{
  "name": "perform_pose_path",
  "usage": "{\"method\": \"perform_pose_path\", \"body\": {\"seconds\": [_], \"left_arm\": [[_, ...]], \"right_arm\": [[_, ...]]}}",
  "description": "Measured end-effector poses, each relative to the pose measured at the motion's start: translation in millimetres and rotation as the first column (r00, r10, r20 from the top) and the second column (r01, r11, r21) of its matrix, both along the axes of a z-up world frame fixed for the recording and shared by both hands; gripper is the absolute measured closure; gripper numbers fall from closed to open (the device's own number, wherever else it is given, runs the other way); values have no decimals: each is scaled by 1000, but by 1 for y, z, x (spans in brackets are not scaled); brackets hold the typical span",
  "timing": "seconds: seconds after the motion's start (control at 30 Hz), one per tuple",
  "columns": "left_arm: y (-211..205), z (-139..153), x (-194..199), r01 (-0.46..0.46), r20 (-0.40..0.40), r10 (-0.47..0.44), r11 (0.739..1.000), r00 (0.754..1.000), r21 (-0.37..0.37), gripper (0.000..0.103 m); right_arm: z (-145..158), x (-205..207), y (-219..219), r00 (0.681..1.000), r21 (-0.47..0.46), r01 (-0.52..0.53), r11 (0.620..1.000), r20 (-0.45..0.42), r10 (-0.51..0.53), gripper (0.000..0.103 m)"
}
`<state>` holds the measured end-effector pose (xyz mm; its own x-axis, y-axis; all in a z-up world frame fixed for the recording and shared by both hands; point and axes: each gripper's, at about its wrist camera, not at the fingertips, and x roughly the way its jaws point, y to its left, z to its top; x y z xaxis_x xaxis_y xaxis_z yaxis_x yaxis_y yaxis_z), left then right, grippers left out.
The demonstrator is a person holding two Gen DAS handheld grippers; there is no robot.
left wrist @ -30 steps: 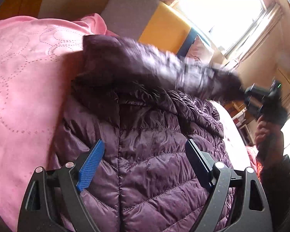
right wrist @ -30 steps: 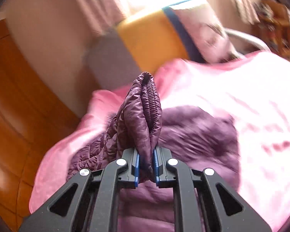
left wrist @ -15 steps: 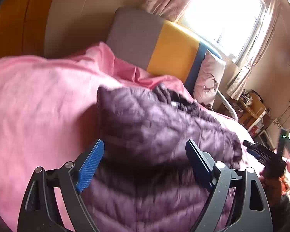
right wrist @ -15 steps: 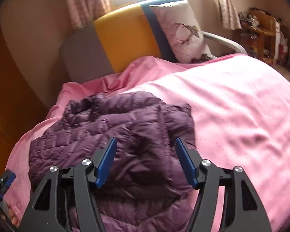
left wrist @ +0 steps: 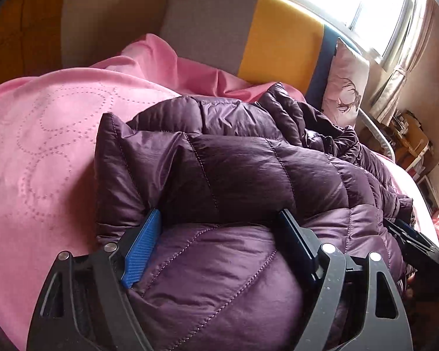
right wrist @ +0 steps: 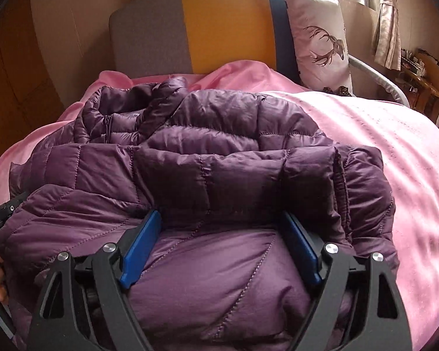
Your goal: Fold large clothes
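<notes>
A purple quilted puffer jacket (left wrist: 248, 175) lies on a pink bedspread (left wrist: 44, 146), with a sleeve folded across its body. It also shows in the right wrist view (right wrist: 219, 175), collar at the far end. My left gripper (left wrist: 219, 245) is open, its jaws wide apart, low over the jacket's near left part. My right gripper (right wrist: 219, 248) is open too, low over the near right part beside the folded sleeve's cuff (right wrist: 360, 181). Neither holds cloth. The right gripper shows at the right edge of the left wrist view (left wrist: 415, 248).
A headboard in grey, yellow and blue (right wrist: 219, 23) stands at the far end of the bed. A white pillow with a deer print (right wrist: 322, 35) leans on it. A window with curtains (left wrist: 365, 8) and wooden shelves (right wrist: 424, 76) are to the right.
My right gripper let go of the sleeve it held up, and the sleeve now lies across the jacket. Both grippers have come down close over the jacket's near end.
</notes>
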<state>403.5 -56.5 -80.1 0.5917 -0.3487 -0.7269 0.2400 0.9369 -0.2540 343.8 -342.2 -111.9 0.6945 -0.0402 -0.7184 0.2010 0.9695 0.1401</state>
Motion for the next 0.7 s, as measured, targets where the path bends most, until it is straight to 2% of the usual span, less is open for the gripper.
{"method": "perform_pose_path", "body": {"seconds": [0.1, 0.37, 0.47, 0.53, 0.6, 0.63, 0.7], "left_arm": [[4, -8, 6, 1, -10, -2, 1000, 1000, -29, 22], [1, -8, 0, -2, -2, 2, 1000, 1000, 3, 22], [-9, 16, -15, -52, 42, 48, 994, 998, 91, 23], [-14, 34, -28, -31, 92, 27, 999, 995, 43, 23], [-28, 49, -39, 3, 142, -11, 998, 990, 57, 23], [-36, 51, -40, 23, 150, -33, 997, 988, 68, 23], [-50, 42, -35, 50, 116, -61, 994, 991, 96, 23]], "right_arm": [[-9, 12, -3, 1000, 13, -11, 1000, -19, 11, 20], [-14, 20, 0, 999, -1, -11, 1000, -32, 11, 19], [-12, 18, 1, 1000, -6, -10, 1000, -28, 10, 19], [-11, 18, 2, 1000, -3, -11, 1000, -23, 11, 18], [-10, 18, 2, 1000, 3, -13, 1000, -19, 13, 17], [-9, 18, 1, 1000, 5, -14, 1000, -19, 14, 17], [-9, 18, 2, 1000, 2, -13, 1000, -18, 13, 17]]}}
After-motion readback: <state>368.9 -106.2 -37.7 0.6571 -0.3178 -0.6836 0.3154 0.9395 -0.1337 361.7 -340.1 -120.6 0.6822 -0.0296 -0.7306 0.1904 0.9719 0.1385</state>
